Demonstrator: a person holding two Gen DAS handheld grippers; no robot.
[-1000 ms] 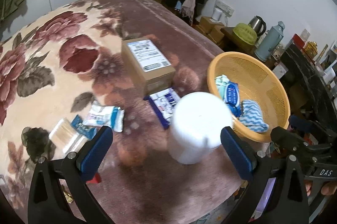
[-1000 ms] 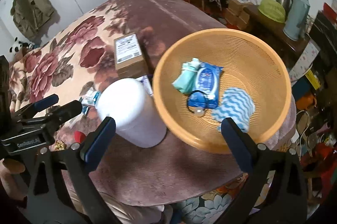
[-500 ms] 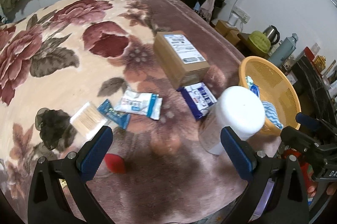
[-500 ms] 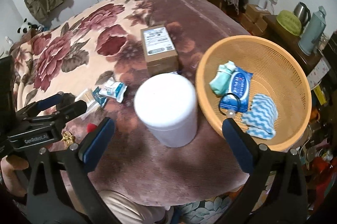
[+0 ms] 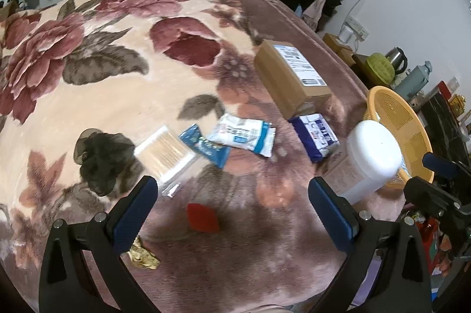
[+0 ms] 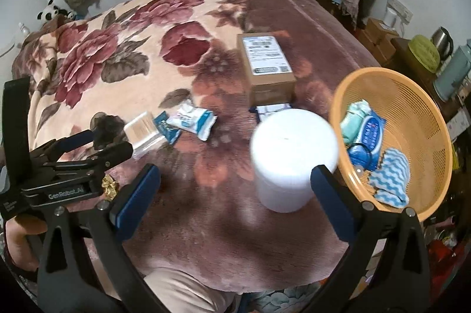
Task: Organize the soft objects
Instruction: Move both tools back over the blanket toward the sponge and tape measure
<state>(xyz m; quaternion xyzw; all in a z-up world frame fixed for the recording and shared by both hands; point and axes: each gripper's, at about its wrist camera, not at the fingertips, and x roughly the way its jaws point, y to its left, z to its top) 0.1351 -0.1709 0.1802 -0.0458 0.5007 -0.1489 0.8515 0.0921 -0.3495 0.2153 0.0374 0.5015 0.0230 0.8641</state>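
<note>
An orange mesh basket (image 6: 424, 95) at the bed's right edge holds a blue wipes pack (image 6: 369, 130), a teal pack (image 6: 351, 118) and a blue wavy cloth (image 6: 390, 180). On the floral blanket lie a white-blue tissue pack (image 5: 244, 133), a small blue sachet (image 5: 206, 145), a cotton swab pack (image 5: 163, 152), a dark blue tissue pack (image 5: 316, 135) and a red soft piece (image 5: 203, 217). My left gripper (image 5: 232, 213) hangs open above the red piece. My right gripper (image 6: 235, 195) stands open near a white canister (image 6: 291, 157).
A cardboard box (image 5: 291, 77) lies mid-bed behind the packs. A crumpled gold wrapper (image 5: 142, 254) sits by the left finger. A side table with kettle and thermos (image 6: 450, 71) stands to the right. Clothes pile up at the back wall.
Both grippers have swung left, away from the basket. The loose packs and the red piece have come into the left wrist view; the canister and basket slid right.
</note>
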